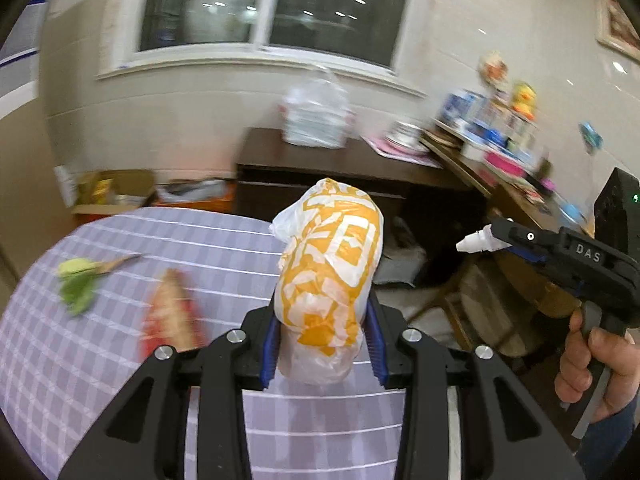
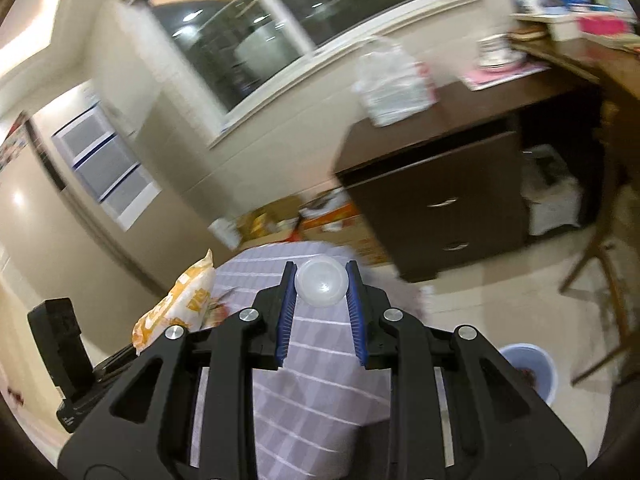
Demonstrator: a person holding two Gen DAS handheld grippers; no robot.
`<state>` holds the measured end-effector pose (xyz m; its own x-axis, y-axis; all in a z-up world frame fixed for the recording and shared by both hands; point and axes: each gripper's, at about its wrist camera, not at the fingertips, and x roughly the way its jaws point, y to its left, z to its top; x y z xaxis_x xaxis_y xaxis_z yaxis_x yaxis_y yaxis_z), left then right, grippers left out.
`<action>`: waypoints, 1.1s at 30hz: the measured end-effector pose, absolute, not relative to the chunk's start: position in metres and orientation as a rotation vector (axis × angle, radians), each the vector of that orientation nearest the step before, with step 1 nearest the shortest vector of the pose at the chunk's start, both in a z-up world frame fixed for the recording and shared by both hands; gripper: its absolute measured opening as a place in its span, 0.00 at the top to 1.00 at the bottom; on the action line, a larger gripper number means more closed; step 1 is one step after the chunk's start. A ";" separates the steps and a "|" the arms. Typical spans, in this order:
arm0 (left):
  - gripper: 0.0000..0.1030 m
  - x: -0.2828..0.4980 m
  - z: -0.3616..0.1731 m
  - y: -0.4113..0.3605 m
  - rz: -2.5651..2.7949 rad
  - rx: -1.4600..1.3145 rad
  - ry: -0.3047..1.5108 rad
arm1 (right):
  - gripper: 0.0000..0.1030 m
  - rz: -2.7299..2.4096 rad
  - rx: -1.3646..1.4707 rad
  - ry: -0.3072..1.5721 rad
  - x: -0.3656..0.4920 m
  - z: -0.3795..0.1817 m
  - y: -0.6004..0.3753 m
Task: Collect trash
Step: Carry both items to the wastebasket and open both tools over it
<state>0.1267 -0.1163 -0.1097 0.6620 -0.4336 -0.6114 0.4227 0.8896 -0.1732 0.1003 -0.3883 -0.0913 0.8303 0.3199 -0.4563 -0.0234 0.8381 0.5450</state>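
Note:
My left gripper (image 1: 324,304) is shut on a crumpled orange-and-white plastic bag (image 1: 332,272) and holds it above the checked tablecloth (image 1: 100,360). The bag also shows at the left of the right wrist view (image 2: 180,304). My right gripper (image 2: 320,288) is shut on a small white plastic bottle (image 2: 320,282), seen end-on. In the left wrist view the right gripper (image 1: 492,240) is at the right, off the table's edge, with the bottle (image 1: 476,243) sticking out of it. A red wrapper (image 1: 172,316) and green scraps (image 1: 78,280) lie on the table.
A light blue bin (image 2: 532,372) stands on the floor at the lower right. A dark wooden cabinet (image 2: 440,184) with a white bag (image 2: 392,84) on top stands beyond the table. A cluttered shelf (image 1: 500,148) and a chair (image 2: 600,264) are on the right. Boxes (image 1: 116,192) sit by the wall.

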 end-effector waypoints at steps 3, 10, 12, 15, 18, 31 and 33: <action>0.66 0.131 -0.122 -0.156 -0.562 0.010 0.735 | 0.76 0.092 0.586 0.582 0.085 -0.108 -0.428; 0.66 0.139 -0.184 -0.262 -0.689 0.138 0.889 | 0.76 -0.109 0.692 0.706 0.061 -0.174 -0.500; 0.66 0.138 -0.203 -0.283 -0.706 0.181 0.934 | 0.76 -0.136 0.738 0.750 0.060 -0.199 -0.512; 0.65 0.140 -0.234 -0.314 -0.734 0.237 1.007 | 0.76 -0.163 0.774 0.799 0.063 -0.230 -0.522; 0.65 0.147 -0.256 -0.332 -0.748 0.258 1.065 | 0.76 -0.168 0.809 0.830 0.065 -0.252 -0.527; 0.13 0.159 -0.237 -0.322 -0.691 0.283 0.997 | 0.06 -0.269 0.871 0.853 0.059 -0.277 -0.539; 0.10 0.157 -0.225 -0.313 -0.680 0.268 0.964 | 0.06 -0.282 0.855 0.849 0.056 -0.272 -0.538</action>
<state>0.1571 -0.3130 -0.2248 0.3856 -0.4116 -0.8258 0.6397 0.7642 -0.0823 0.0559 -0.5376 -0.2720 0.6483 0.1035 -0.7544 0.5346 0.6436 0.5477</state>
